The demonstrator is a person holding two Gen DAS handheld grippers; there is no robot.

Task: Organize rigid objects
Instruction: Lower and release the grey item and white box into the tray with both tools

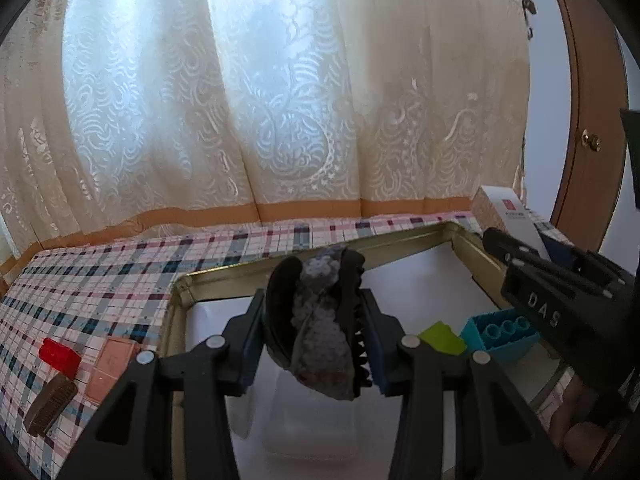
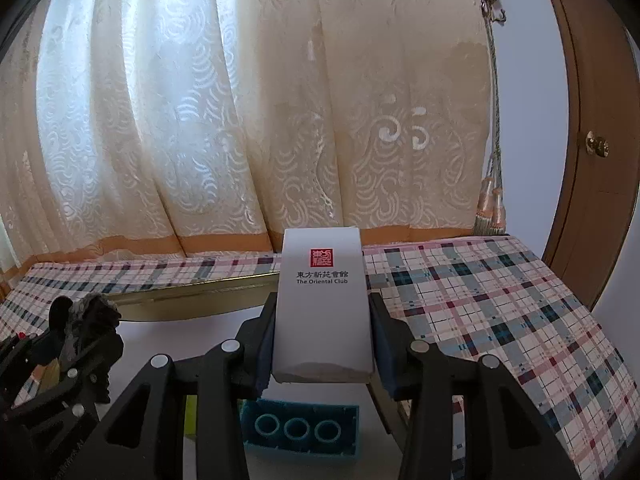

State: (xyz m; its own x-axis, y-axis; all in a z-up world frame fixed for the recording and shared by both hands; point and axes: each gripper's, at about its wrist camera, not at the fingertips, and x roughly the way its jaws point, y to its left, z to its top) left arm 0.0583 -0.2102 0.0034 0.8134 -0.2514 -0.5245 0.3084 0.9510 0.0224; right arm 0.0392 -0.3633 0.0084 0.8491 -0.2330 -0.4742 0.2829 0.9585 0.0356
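Observation:
My left gripper (image 1: 316,336) is shut on a black toothed hair clip (image 1: 320,320) covered in grey sequins, held over the white floor of a gold-rimmed tin tray (image 1: 400,242). My right gripper (image 2: 322,344) is shut on a white box (image 2: 324,304) printed "The Oriental Club", held upright above the tray's right side. That box (image 1: 506,210) and the right gripper's black body also appear at the right of the left wrist view. The clip (image 2: 86,320) shows at the lower left of the right wrist view.
A blue toy brick (image 1: 500,332) and a lime green piece (image 1: 442,338) lie inside the tray. A red block (image 1: 59,354), a pink square piece (image 1: 110,368) and a brown comb-like piece (image 1: 50,406) lie on the checked tablecloth (image 1: 100,280). A cream curtain hangs behind; a wooden door stands right.

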